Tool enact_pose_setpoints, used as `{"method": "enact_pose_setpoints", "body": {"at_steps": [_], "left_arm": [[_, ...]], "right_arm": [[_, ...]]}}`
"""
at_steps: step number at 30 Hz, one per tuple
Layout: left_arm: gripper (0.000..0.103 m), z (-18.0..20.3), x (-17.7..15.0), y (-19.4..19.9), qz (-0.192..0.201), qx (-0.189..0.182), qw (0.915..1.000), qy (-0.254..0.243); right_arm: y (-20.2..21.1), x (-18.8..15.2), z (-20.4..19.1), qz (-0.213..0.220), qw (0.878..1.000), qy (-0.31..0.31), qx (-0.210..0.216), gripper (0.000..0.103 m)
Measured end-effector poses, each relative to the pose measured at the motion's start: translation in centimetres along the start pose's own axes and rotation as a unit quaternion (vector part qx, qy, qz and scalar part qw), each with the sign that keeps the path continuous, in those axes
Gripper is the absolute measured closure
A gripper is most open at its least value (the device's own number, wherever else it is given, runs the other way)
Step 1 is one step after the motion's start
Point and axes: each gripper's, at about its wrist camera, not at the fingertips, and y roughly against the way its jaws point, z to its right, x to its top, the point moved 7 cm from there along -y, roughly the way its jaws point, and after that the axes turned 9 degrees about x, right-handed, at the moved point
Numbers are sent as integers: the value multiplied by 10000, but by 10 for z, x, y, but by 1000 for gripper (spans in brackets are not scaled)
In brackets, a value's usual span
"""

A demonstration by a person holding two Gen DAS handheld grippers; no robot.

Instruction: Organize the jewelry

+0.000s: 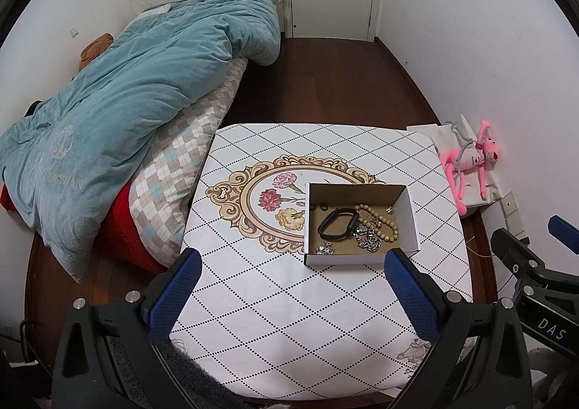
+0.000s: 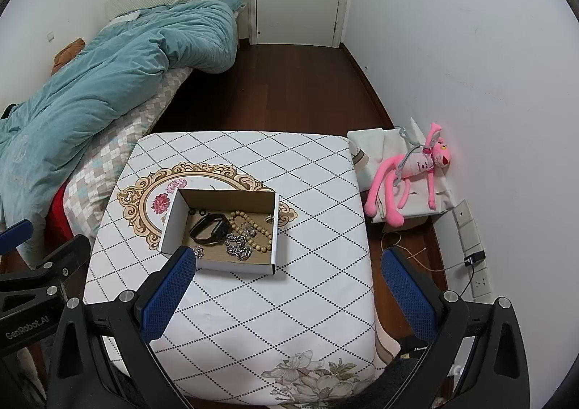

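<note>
Overhead, both wrist views show a small table [image 1: 289, 300] under a diamond-patterned cloth, with an open cardboard box [image 1: 358, 257] resting on it. All visible jewelry lies inside the box: a black band [image 1: 338, 224], a bead bracelet [image 1: 383, 224], a silver chain [image 1: 367, 239], a small silver piece [image 1: 324, 249] near the front wall, and two dark rings [image 1: 318, 208] by the back-left corner. Nothing lies loose on the cloth.

Left gripper [image 1: 291, 293]: fingers spread wide, holding nothing; the box sits ahead and slightly right of its midline, near the right fingertip. Right gripper [image 2: 287, 291]: fingers likewise wide apart and empty; the box [image 2: 235, 266] lies ahead and to its left, the left fingertip overlapping the front-left corner in this view, though contact cannot be confirmed.

Judged from both views, neither gripper is clearly nearer. The black band's [image 2: 210, 226] long axis runs obliquely, from near-left to far-right, so a grasp would probably need the fingers closing across that line.
</note>
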Motion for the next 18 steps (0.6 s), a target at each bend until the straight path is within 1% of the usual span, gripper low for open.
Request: {"method": "enact_pose_setpoints", "body": {"at_steps": [18], "left_arm": [[0, 0, 1, 2, 35, -50, 10000, 14]], "right_arm": [[-1, -2, 1, -10, 10000, -2, 1, 0]]}}
